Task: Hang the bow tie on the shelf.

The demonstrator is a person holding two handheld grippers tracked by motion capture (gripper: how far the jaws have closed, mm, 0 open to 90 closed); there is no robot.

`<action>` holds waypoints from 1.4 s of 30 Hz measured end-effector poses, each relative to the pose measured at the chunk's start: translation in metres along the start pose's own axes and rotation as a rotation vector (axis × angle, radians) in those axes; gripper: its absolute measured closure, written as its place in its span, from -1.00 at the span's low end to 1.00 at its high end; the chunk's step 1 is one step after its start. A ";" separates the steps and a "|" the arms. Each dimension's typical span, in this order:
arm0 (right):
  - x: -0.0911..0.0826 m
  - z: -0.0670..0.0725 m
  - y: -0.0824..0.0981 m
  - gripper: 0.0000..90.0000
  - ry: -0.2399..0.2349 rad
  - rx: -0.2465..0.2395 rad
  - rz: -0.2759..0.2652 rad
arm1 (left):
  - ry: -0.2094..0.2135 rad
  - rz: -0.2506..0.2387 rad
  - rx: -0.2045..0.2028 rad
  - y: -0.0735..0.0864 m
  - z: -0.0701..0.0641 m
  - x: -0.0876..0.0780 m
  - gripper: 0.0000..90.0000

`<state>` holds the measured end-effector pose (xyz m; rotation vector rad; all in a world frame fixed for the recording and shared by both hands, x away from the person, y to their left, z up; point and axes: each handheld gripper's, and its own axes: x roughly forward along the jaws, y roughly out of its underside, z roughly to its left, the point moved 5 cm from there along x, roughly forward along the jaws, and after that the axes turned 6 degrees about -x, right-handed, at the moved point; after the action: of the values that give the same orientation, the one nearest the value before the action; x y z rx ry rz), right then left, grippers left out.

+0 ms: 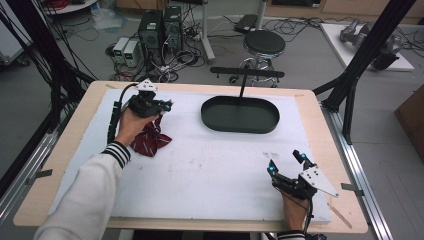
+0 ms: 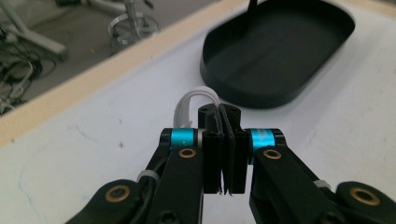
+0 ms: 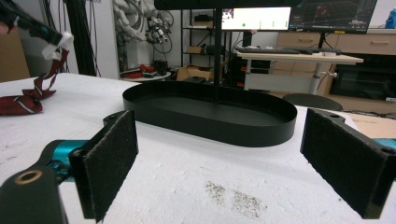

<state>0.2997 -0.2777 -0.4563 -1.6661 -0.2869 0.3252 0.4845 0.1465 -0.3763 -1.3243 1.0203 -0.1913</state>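
A dark red striped tie (image 1: 150,140) hangs from my left gripper (image 1: 159,106) at the table's left, its lower folds resting on the white mat. In the left gripper view that gripper (image 2: 223,114) is shut, with the tie's white strap (image 2: 192,99) and a black clip pinched at the tips. The right gripper view has the tie (image 3: 23,102) at far left, trailing down from the left gripper (image 3: 28,25). My right gripper (image 1: 286,162) rests near the front right, open, and its pads (image 3: 109,158) have nothing between them. A black oval tray (image 1: 240,122) with an upright post sits at the back centre.
A white foam mat (image 1: 210,170) covers the wooden table (image 1: 320,130). Beyond the far edge stand a stool (image 1: 264,44), computer towers (image 1: 159,27) and floor cables. Black frame posts (image 1: 367,47) rise at the right and left sides.
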 end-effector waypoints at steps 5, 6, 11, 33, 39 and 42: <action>0.000 0.000 0.000 -0.77 0.000 0.000 0.000 | 0.015 -0.117 0.008 -0.015 -0.006 -0.007 0.94; 0.000 0.000 0.000 -0.77 0.000 0.000 0.000 | 0.015 -0.117 0.008 -0.015 -0.006 -0.007 0.94; 0.000 0.000 0.000 -0.77 0.000 -0.001 0.000 | 0.041 -0.182 0.019 -0.027 -0.015 -0.010 0.94; 0.000 0.000 0.000 -0.77 0.000 -0.002 -0.002 | 0.089 -0.311 0.048 -0.078 -0.048 -0.001 0.94; 0.000 0.000 0.000 -0.77 0.000 -0.009 -0.003 | 0.102 -0.328 0.047 -0.088 -0.052 0.007 0.94; 0.000 0.000 0.000 -0.77 -0.001 -0.011 -0.002 | 0.106 -0.339 0.046 -0.093 -0.054 0.009 0.94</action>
<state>0.3000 -0.2773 -0.4561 -1.6760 -0.2914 0.3237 0.4913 0.0749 -0.2959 -1.4507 0.8679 -0.5427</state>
